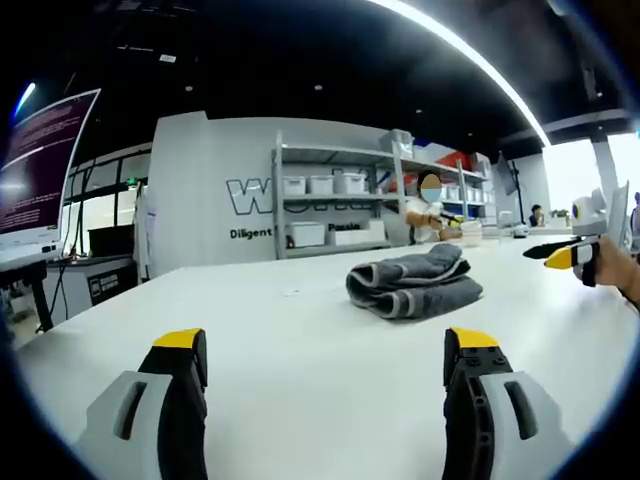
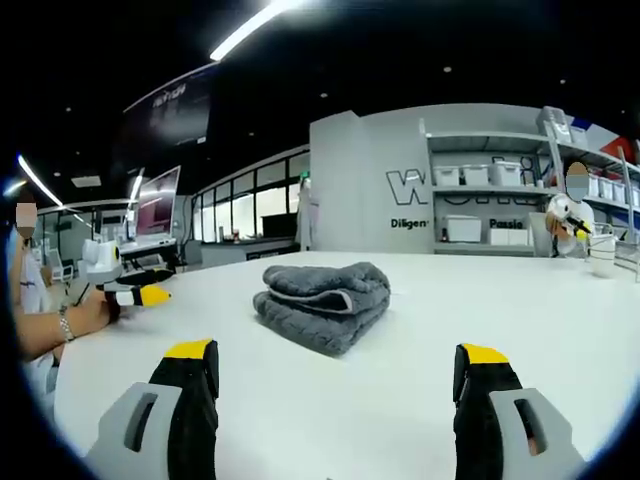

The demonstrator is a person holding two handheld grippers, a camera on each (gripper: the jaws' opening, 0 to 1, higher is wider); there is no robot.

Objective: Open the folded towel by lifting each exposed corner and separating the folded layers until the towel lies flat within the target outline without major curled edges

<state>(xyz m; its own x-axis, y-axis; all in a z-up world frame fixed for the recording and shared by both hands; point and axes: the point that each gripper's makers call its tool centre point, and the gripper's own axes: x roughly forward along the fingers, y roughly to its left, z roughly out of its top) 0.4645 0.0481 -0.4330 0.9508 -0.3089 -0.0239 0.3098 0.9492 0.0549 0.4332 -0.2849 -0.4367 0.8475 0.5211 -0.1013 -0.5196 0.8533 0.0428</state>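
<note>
In the left gripper view, the left gripper (image 1: 325, 365) is nearest, its two yellow-tipped jaws spread wide with nothing between them, low over the white table (image 1: 280, 330). Beyond it, toward one o'clock, lies the folded towel (image 1: 412, 281), a grey bundle with several layers stacked and the top fold bulging up. Further out at three o'clock, the yellow tip of the right gripper (image 1: 562, 256) reaches in from the edge; from here I cannot tell how its jaws stand.

In the right gripper view, the right gripper (image 2: 335, 375) likewise has its jaws spread apart and empty. The towel sits straight ahead at twelve o'clock, well apart from both tips, and at nine o'clock the left gripper comes in with a person's hand (image 2: 95, 312) behind it. Far back at two o'clock stands a shelving unit (image 2: 490, 205) with white bins.

The towel looks soft, thick and light: it should sag and drape rather than hold shape, and its plush pile should give the jaws good purchase. A layer pinched too deep would likely drag the whole bundle across the smooth table. The better hold, I judge, is the topmost loose edge or corner on the near side, taken shallow and peeled outward.
</note>
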